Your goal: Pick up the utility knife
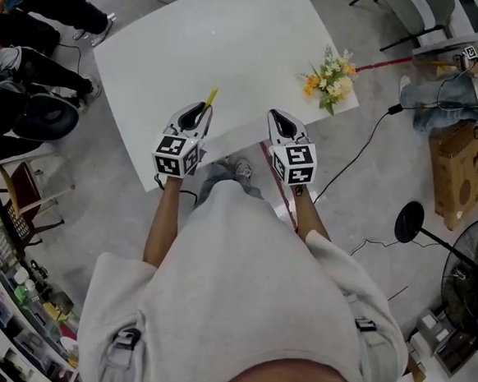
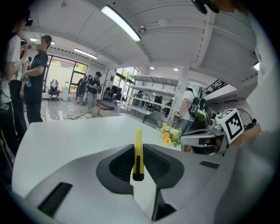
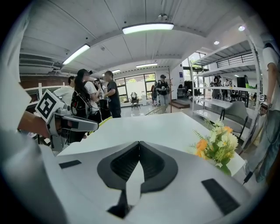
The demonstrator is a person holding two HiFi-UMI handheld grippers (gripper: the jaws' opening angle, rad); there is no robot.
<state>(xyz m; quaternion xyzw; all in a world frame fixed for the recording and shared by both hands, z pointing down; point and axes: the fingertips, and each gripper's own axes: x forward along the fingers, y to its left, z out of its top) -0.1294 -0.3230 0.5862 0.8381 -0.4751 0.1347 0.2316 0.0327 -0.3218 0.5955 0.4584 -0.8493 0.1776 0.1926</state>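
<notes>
Left gripper (image 2: 138, 149) squeezes the yellow utility knife (image 2: 138, 153) tight between its two dark pads. It looks lifted clear of the white table (image 1: 234, 46). Right gripper (image 3: 139, 146) is closed and holds nothing. I think the picking-up is about done, and next it needs a tight, steady hold. Thin and yellow with a black end, the knife pokes out past the tips.

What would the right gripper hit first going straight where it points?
Probably the flat white tabletop; depth is unclear. The right gripper, shut and empty, aims left of the yellow-orange flower bunch.
</notes>
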